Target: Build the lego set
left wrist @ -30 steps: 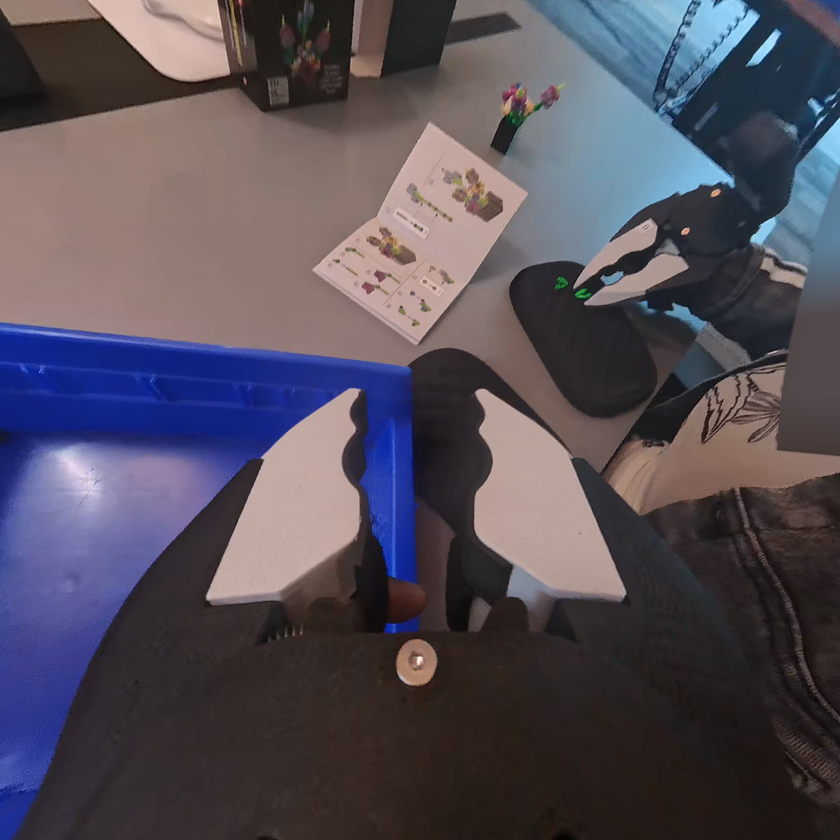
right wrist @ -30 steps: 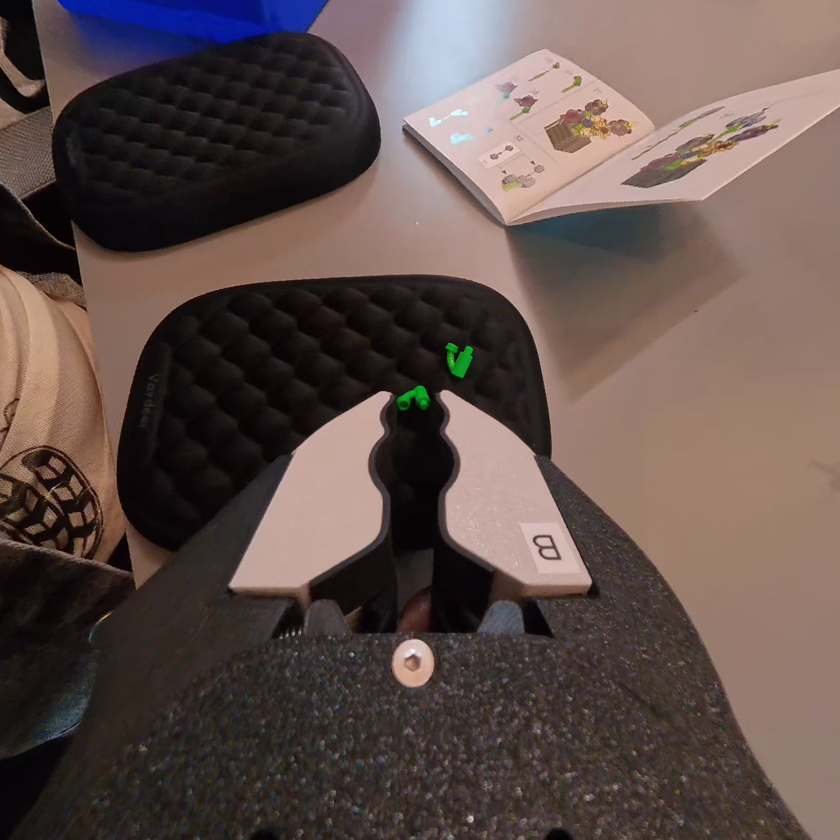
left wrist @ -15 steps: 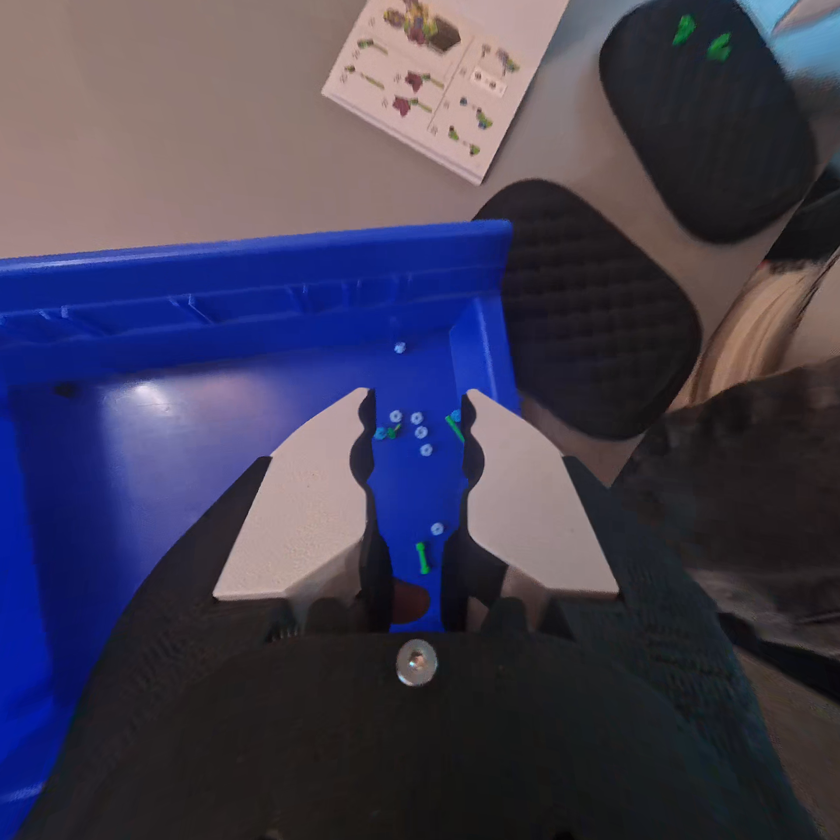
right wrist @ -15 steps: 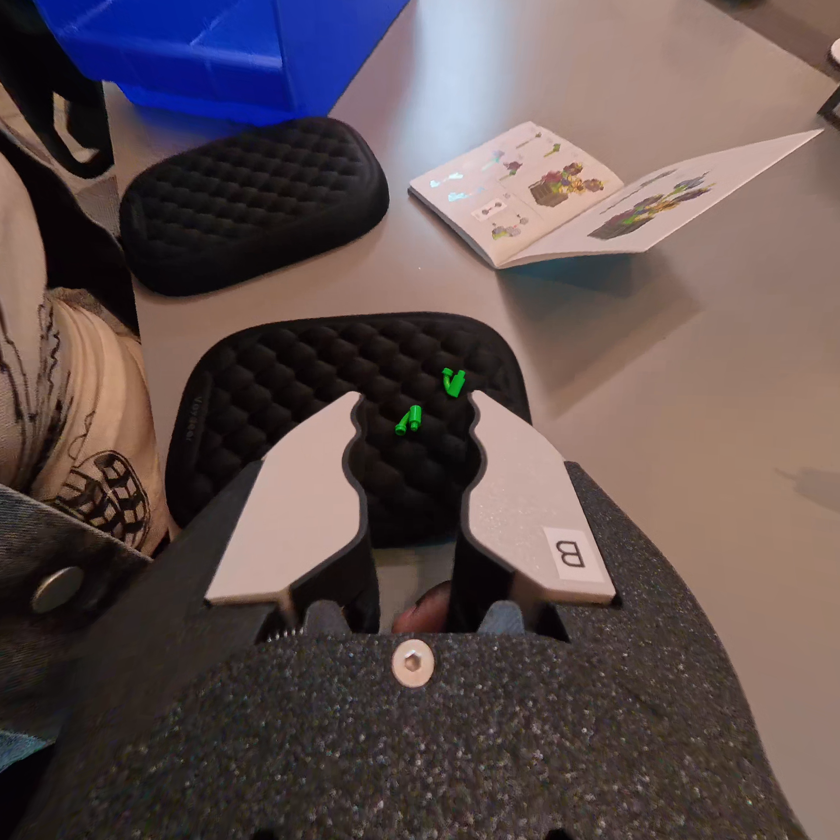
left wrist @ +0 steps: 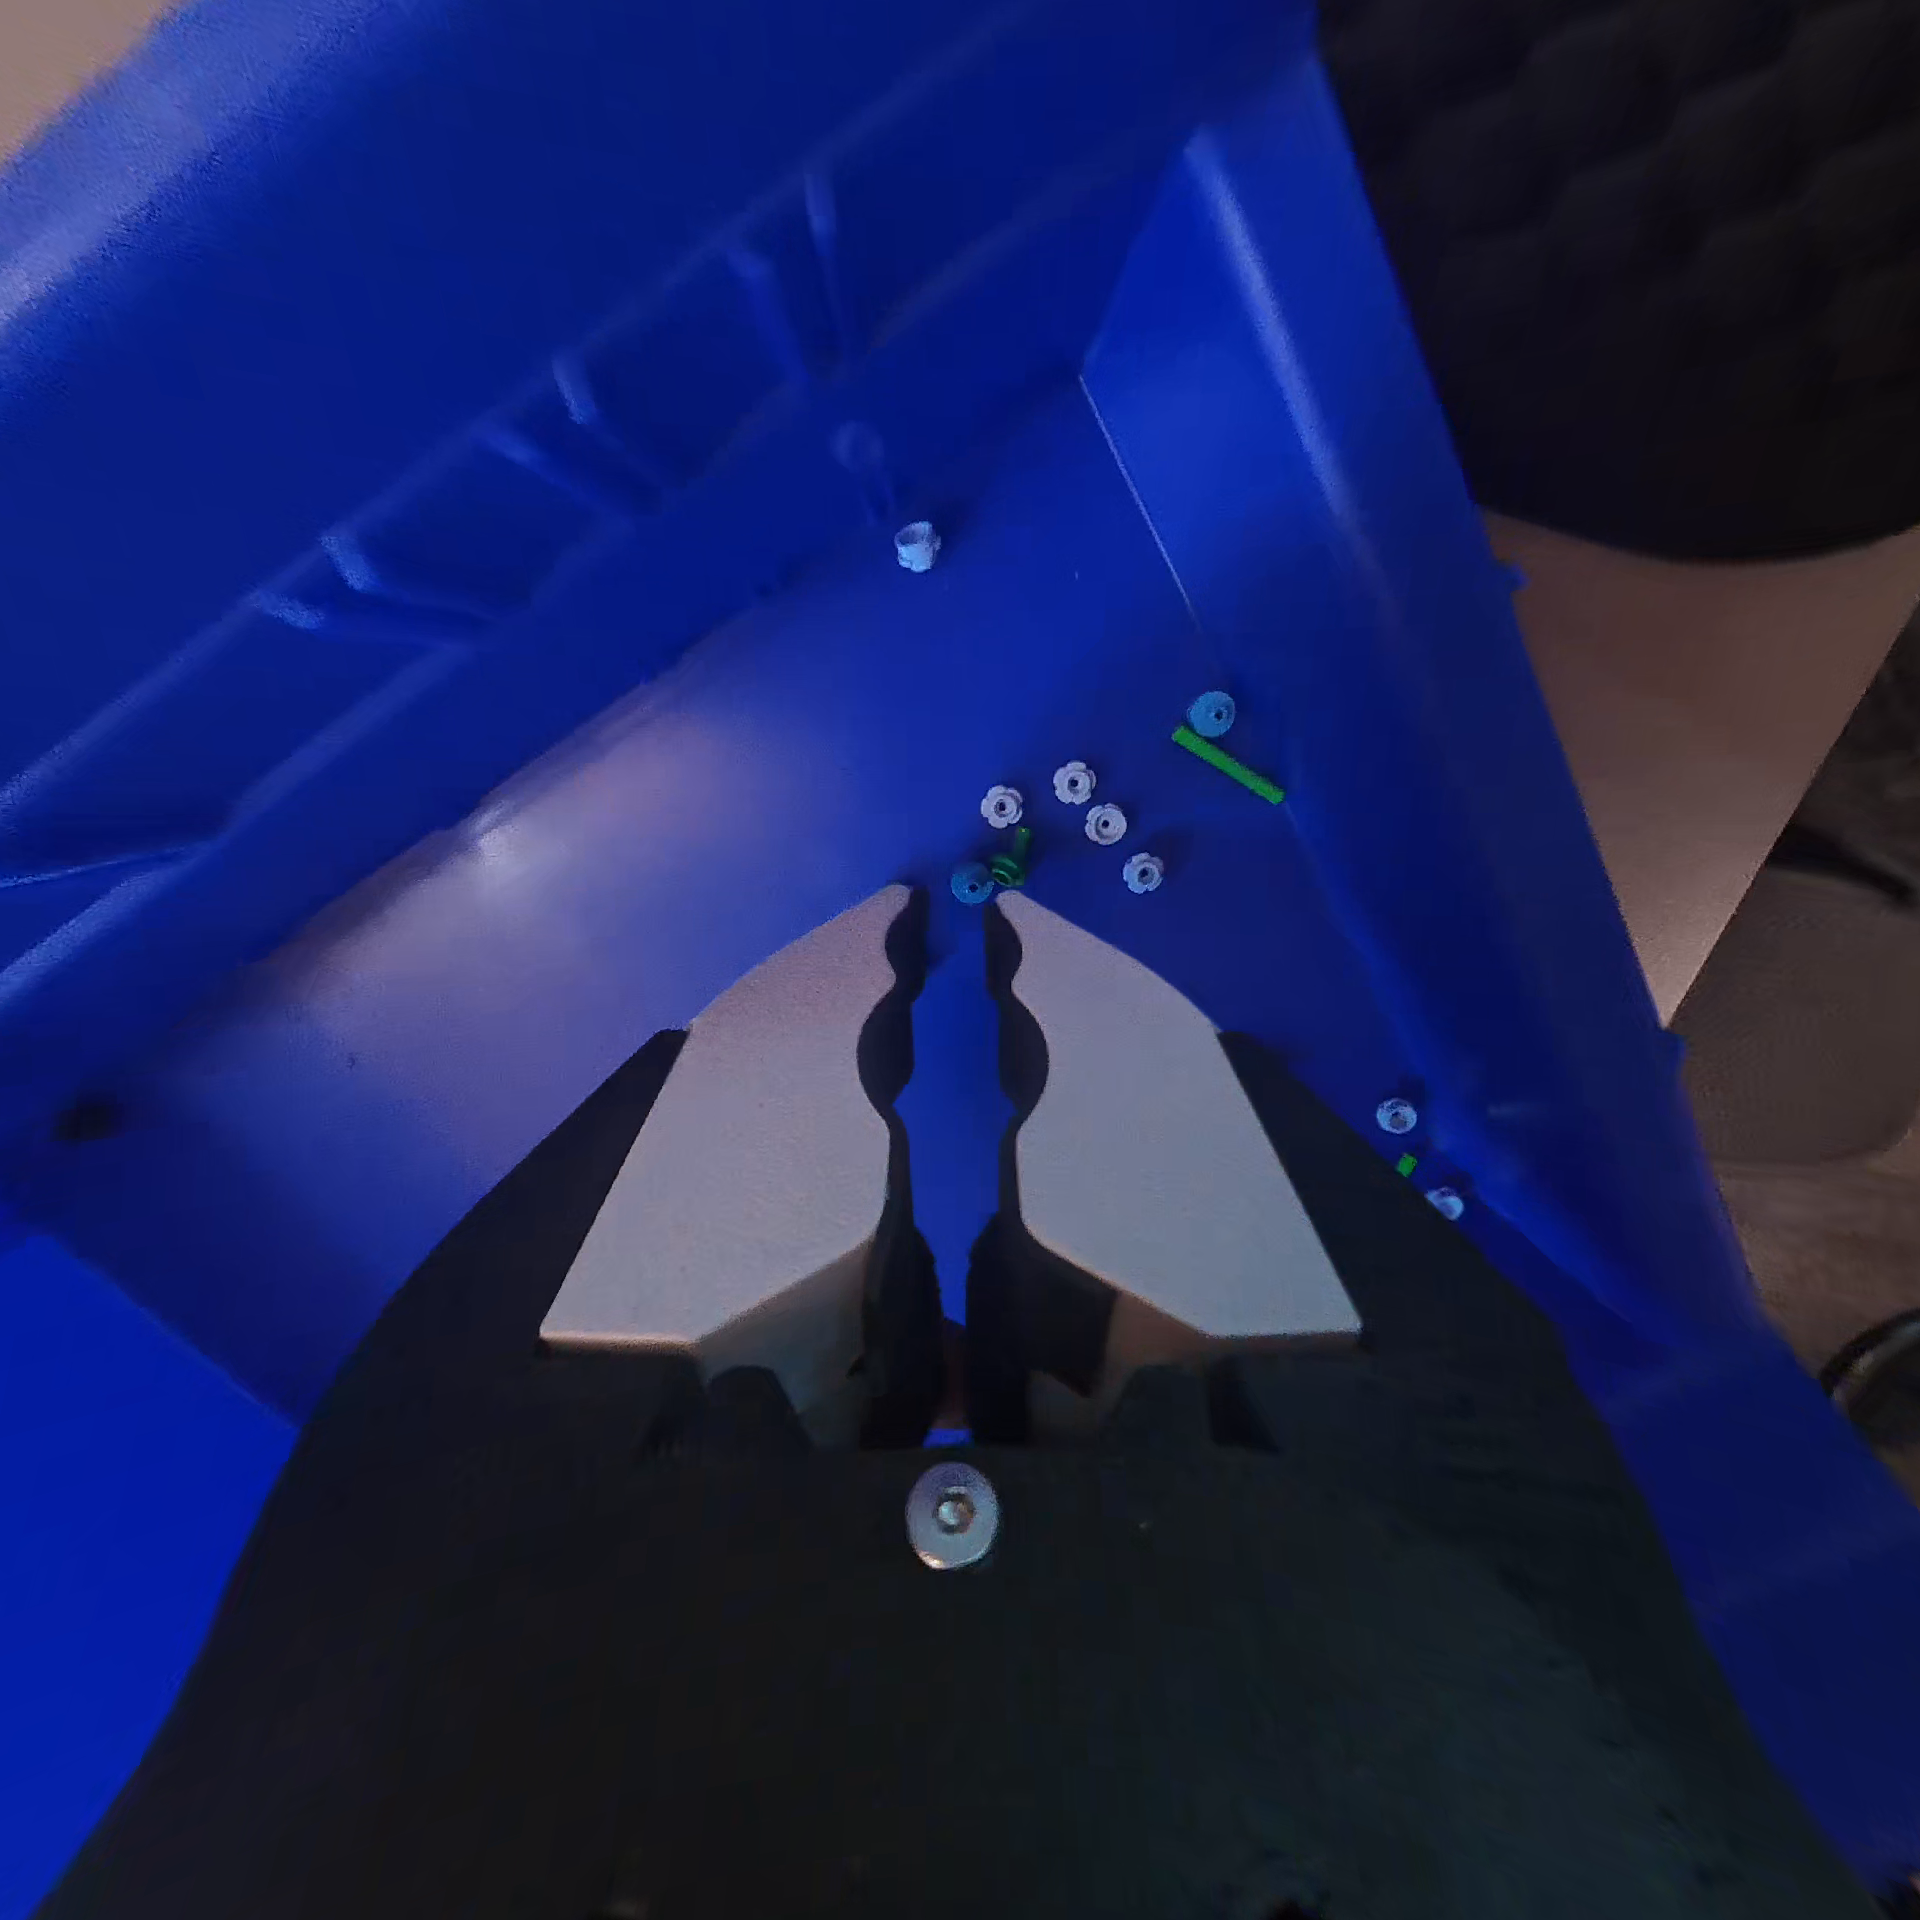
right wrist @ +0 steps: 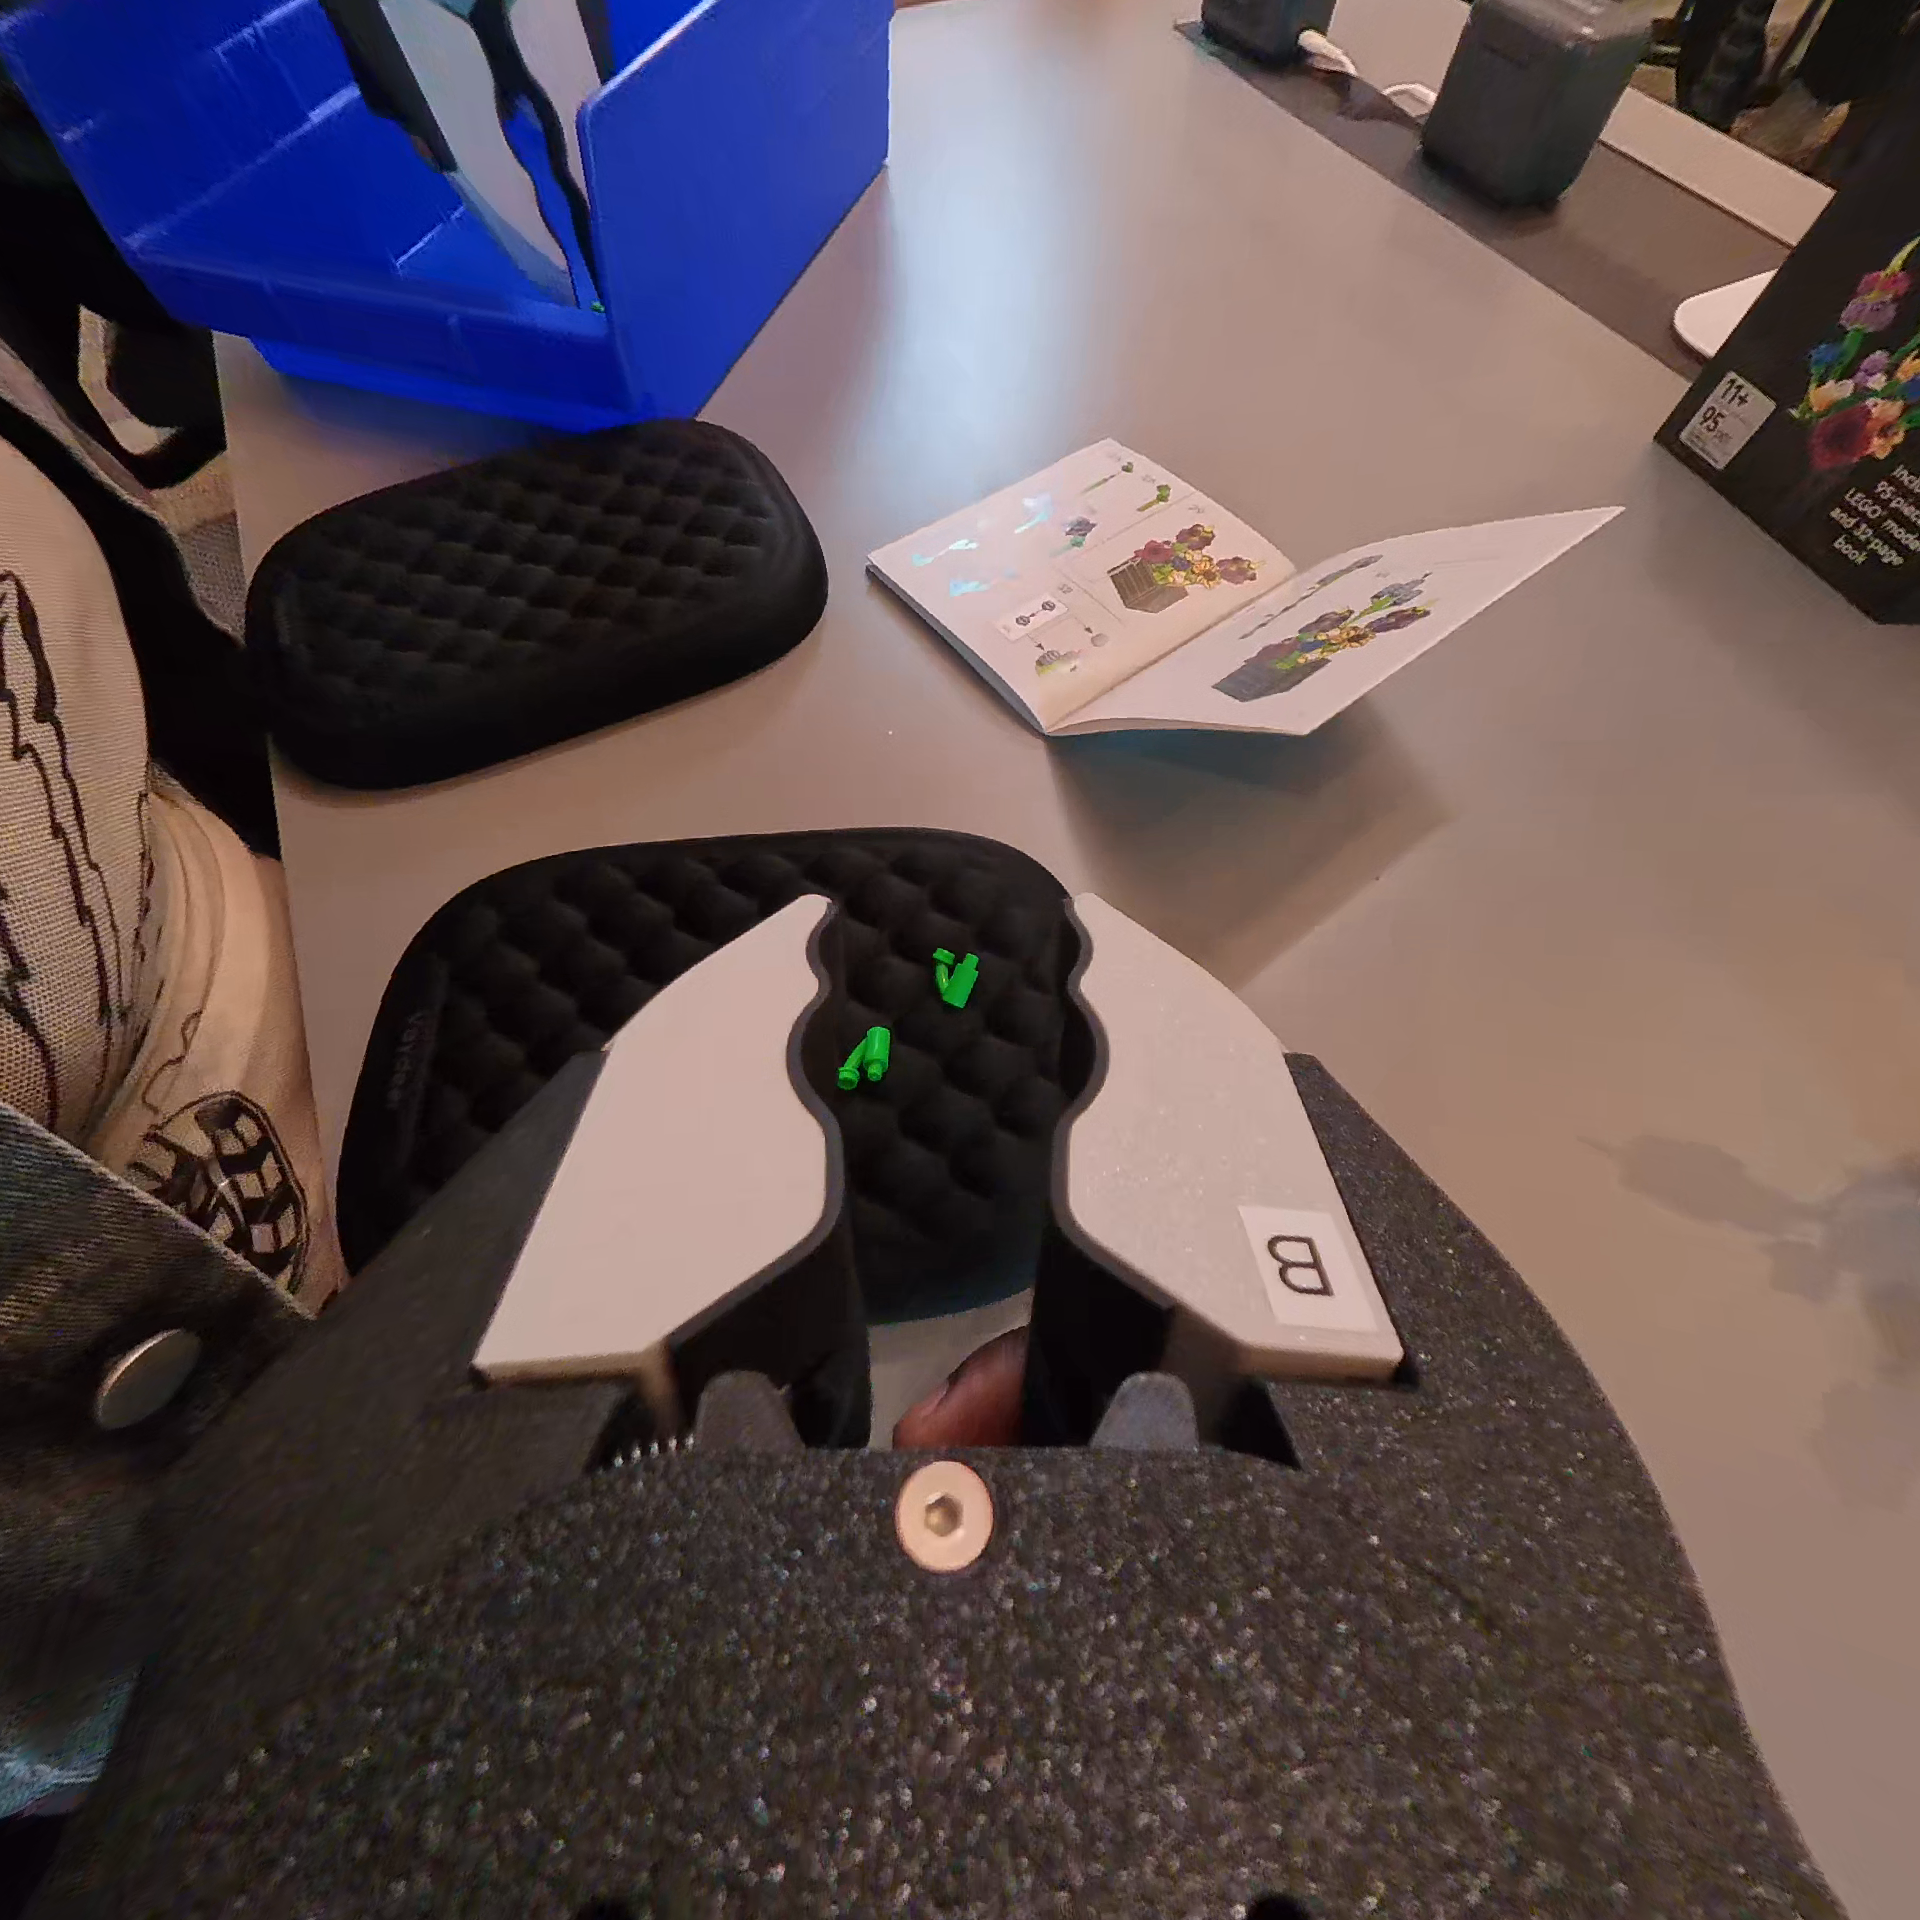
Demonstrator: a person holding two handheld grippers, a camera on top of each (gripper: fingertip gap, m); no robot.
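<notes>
My left gripper (left wrist: 954, 899) is down inside the blue bin (left wrist: 1299, 520), with its jaws only narrowly apart and nothing between them. Its tips are just short of a small blue round piece (left wrist: 971, 883) and a green piece (left wrist: 1010, 862). Several white flower studs (left wrist: 1105, 824), a green rod (left wrist: 1226, 764) and another blue round piece (left wrist: 1210, 712) lie near the bin's corner. My right gripper (right wrist: 948, 904) is open and empty above a black quilted pad (right wrist: 582, 966). Two small green pieces (right wrist: 864, 1058) (right wrist: 956, 977) lie on that pad between the fingers.
In the right wrist view the blue bin (right wrist: 727, 208) stands at the far left with the left gripper (right wrist: 499, 156) in it. A second black pad (right wrist: 530, 592) lies before the bin. An open instruction booklet (right wrist: 1195, 603) and the set's dark box (right wrist: 1829, 416) are on the grey table. A person's clothing is at the left edge. My left tips are roughly 5 centimetres from the green rod (left wrist: 1226, 764).
My left gripper has swung over and dropped into the bin, and its jaws have narrowed. My right gripper has opened wider and drawn back from the green pieces on the pad.
</notes>
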